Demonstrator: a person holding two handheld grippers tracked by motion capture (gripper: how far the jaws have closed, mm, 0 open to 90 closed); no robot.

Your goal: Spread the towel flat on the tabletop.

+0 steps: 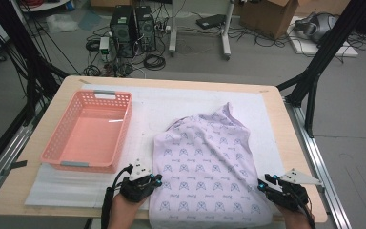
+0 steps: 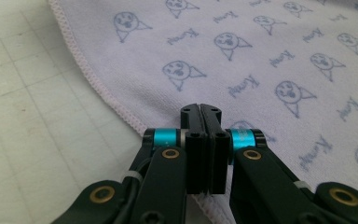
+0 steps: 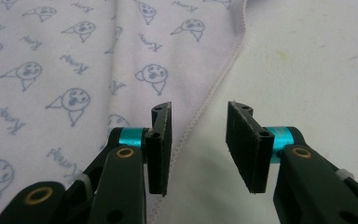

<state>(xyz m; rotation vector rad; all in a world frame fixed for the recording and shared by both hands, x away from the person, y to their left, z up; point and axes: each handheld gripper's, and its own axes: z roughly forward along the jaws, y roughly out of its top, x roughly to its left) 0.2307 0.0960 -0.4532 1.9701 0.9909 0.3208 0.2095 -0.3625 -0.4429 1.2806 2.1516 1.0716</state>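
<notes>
On the left of the desk (image 1: 24, 191) we see a pink basket (image 1: 88, 131). Next comes our left tool (image 1: 155, 181), pinched tight at the left edge of the printed cloth (image 1: 205, 162). At the cloth's right edge, our right tool (image 1: 262, 183) is let go, with its jaws apart.

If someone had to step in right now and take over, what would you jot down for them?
Left gripper: jaws shut over the towel near its left hem; whether cloth is pinched between them is unclear.
Right gripper: jaws open, straddling the towel's right hem, nothing gripped.
Towel lies rumpled on the white mat; pink basket sits empty to its left.
Done: nothing folded.
Left: probably grip both sides, then fold.
</notes>
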